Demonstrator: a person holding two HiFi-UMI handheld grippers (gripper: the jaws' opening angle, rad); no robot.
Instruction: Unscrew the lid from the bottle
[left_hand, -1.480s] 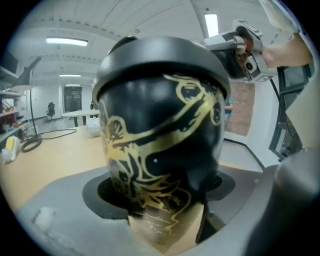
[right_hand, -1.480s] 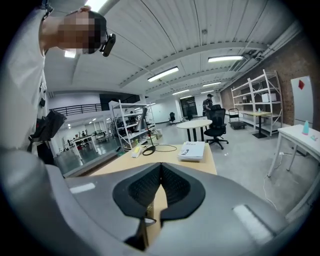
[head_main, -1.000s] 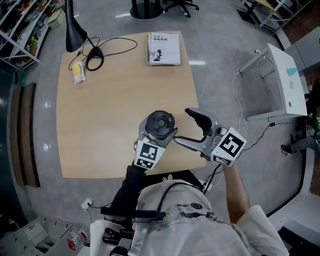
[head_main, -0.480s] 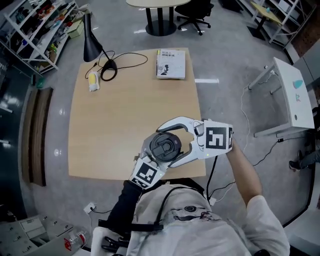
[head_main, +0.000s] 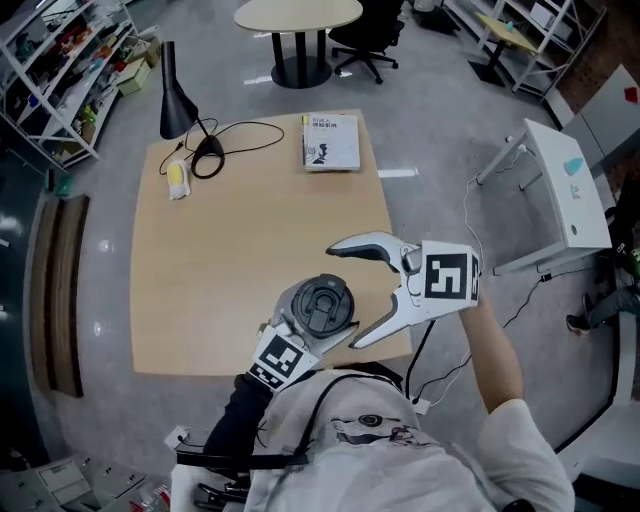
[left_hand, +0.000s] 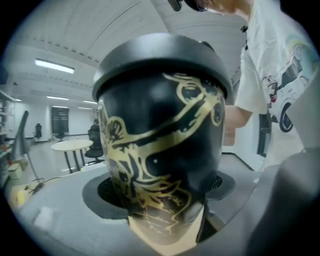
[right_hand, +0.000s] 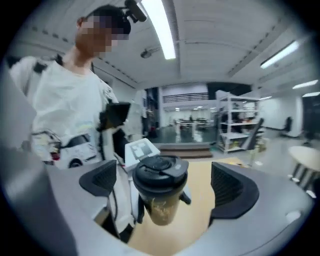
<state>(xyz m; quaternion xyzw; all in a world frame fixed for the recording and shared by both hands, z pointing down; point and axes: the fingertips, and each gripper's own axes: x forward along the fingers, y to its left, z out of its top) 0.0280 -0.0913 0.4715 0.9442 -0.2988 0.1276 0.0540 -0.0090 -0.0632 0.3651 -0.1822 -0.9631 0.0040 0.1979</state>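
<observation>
The left gripper (head_main: 318, 320) is clamped on the bottle (head_main: 322, 318). In the left gripper view its two dark, ribbed pads (left_hand: 102, 196) press against the lower body from either side. The bottle is a squat, rounded tumbler shape with a glossy black skin, covered in swirling gold linework, and it tapers towards a paler foot. On top sits the lid (head_main: 322, 303), a matt charcoal disc with a raised rim and a moulded flip tab in the middle. It is still seated on the bottle. The bottle is held over the near edge of the table (head_main: 200, 280), a square top of pale, smooth wood grain.

The right gripper (head_main: 347, 296) faces the bottle from the right, its curved grey fingers spread as wide as I have seen them. Its jaws have just been opening. In the right gripper view the lid (right_hand: 159, 172) stands in the gap between the ridged black pads (right_hand: 232, 187), clear of both, so this gripper grips nothing. The white cube with the black square marker (head_main: 448, 277) sits just behind the fingers.

At the far side of the table stand a black cone-shaded lamp (head_main: 175, 95) with its looping cable (head_main: 250, 135), and a thin white booklet (head_main: 330, 141) lying flat.
</observation>
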